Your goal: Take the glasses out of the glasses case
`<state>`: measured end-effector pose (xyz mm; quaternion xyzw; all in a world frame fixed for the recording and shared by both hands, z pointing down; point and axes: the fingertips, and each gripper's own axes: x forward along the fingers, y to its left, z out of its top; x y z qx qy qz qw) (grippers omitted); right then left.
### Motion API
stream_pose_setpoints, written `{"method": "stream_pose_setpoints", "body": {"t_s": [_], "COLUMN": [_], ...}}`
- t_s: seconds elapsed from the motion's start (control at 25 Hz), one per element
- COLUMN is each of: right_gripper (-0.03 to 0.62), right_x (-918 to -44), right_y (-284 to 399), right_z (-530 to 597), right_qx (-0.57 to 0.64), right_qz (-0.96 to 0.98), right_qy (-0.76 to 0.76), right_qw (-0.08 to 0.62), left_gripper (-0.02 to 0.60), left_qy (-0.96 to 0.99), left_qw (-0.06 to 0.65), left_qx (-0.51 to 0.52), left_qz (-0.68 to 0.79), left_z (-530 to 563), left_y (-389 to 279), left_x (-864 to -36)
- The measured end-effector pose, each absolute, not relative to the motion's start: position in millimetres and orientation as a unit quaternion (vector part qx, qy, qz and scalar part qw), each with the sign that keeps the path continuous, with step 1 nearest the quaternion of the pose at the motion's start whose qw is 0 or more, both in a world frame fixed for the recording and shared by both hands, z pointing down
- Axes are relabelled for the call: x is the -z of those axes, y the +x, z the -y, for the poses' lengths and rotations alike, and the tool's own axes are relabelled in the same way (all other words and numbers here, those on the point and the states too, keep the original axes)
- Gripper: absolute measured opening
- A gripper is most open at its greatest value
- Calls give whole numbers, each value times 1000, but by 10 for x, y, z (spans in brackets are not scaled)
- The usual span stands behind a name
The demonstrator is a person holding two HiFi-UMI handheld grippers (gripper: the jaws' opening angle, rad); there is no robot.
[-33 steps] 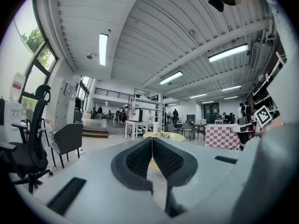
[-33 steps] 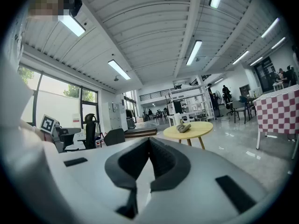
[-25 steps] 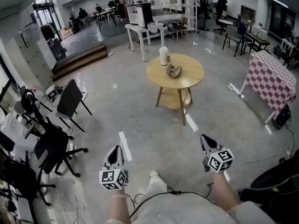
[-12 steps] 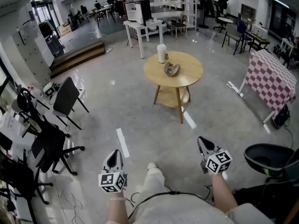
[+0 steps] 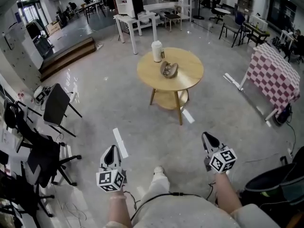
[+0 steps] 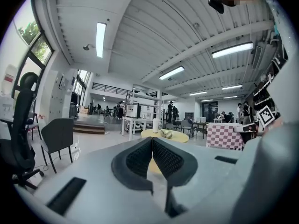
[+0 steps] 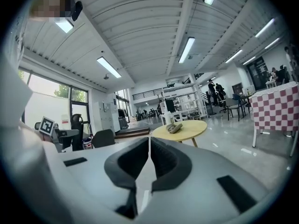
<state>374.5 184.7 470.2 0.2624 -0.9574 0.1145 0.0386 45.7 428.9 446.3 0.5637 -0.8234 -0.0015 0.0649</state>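
Pale yellow wood forms the round table (image 5: 190,75) far ahead in the head view, standing on slim legs over a glossy grey floor (image 5: 142,122). The glasses case (image 5: 169,70), a small brownish rounded shape, lies on the tabletop near a tall white cup (image 5: 156,51) at the far left rim. A red-and-white checked board (image 5: 273,77) leans at the right, and black chairs (image 5: 54,106) stand at the left. Near the bottom edge both forearms reach forward. The left gripper (image 5: 111,149) and the right gripper (image 5: 206,137) are well apart from each other and from the table, each with its marker cube on top and its narrow tip aimed towards the far side.

From the left gripper view, the dark ribbed pads (image 6: 135,158) meet along a thin seam, closed together with nothing between them. The table and case sit small and distant just above the tips.

From the right gripper view, the matte black pads (image 7: 164,160) are likewise pressed together and empty. The table with the case lies far off, slightly right of the tips, and the checked board is at the far right.
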Motion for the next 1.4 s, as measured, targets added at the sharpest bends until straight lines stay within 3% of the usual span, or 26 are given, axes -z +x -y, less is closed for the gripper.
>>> {"method": "stream_pose_setpoints", "body": {"t_s": [0.64, 1.0, 1.4], "right_gripper": [137, 149, 149], "right_x": [-4788, -4843, -4958], "right_y": [2768, 2344, 2213], "right_z": [-820, -540, -375], "right_qx": [-149, -158, -171], "right_qz": [941, 936, 932], "right_qy": [300, 313, 315], "right_qw": [52, 43, 52], "left_gripper": [6, 6, 6], "left_qy": [607, 628, 639], "left_qw": [88, 88, 112], "left_qx": [-8, 0, -3], "left_qz": [790, 773, 761], "left_z": [-2930, -2428, -2279], "left_y": [-555, -992, -1024], "left_x": [-4545, -4609, -4791]}}
